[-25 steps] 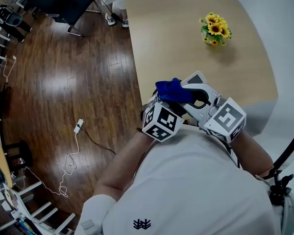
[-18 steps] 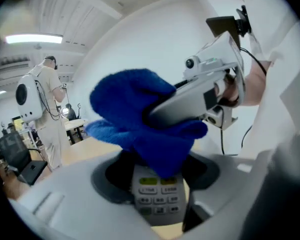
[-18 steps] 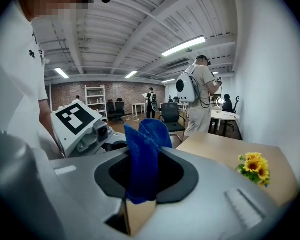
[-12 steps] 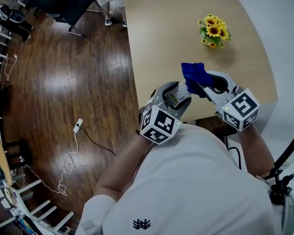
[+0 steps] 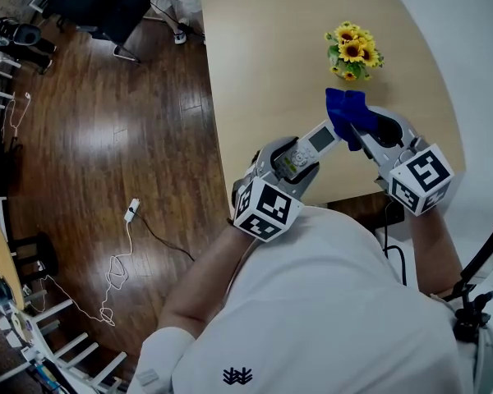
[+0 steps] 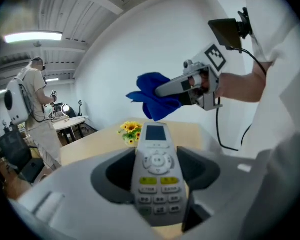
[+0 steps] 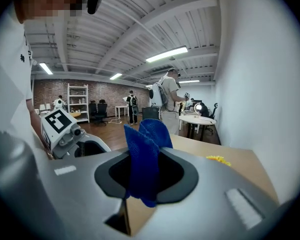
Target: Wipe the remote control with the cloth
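My left gripper (image 5: 294, 159) is shut on a white remote control (image 5: 314, 144), which sticks out over the near edge of the wooden table (image 5: 263, 64). In the left gripper view the remote control (image 6: 156, 170) lies face up between the jaws, screen end away from me. My right gripper (image 5: 363, 128) is shut on a blue cloth (image 5: 347, 113) and holds it just past the remote's screen end. The cloth (image 7: 142, 159) hangs bunched between the right jaws. From the left gripper view the right gripper (image 6: 162, 91) and cloth (image 6: 153, 96) hover above the remote's tip.
A small pot of yellow flowers (image 5: 352, 52) stands on the table just beyond the cloth. Dark wood floor (image 5: 107, 138) with a loose cable (image 5: 123, 253) lies to the left. A black chair (image 5: 94, 2) and a person's feet are at the far table end.
The right gripper has carried the blue cloth right and away along the remote, from over the left gripper to the remote's far tip, baring the remote. The left gripper shifted slightly.
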